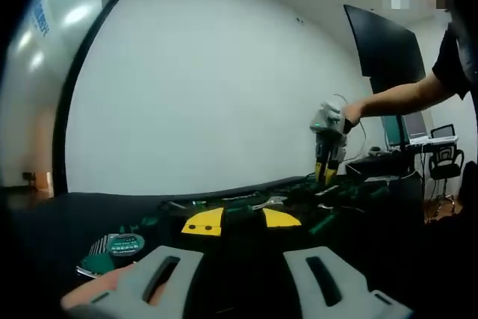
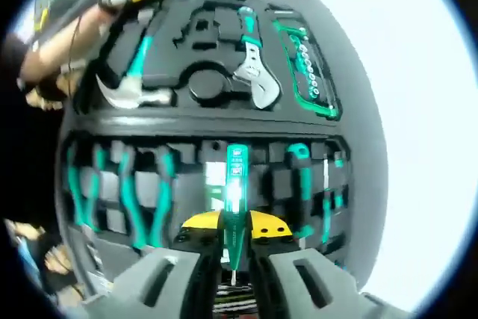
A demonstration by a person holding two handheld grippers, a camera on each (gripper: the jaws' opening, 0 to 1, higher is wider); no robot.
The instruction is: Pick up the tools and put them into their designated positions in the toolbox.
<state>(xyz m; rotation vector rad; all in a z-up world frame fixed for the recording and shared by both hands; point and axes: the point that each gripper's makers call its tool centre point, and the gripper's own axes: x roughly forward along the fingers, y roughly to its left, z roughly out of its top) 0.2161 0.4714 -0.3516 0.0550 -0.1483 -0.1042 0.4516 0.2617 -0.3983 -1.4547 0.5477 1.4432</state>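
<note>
Office or lab-type room, from what I see. In my left gripper view: a plain white wall, bare, with a dark frame running up its left side. A large dark screen hangs in the far corner. Beside it a desk carries a monitor; a black office chair stands just next to it. Dark work table in front. In my right gripper view: an open toolbox with black foam cut-outs, teal-handled pliers, a hammer, a wrench. A workbench inside an office, then, not a true workshop.
</note>
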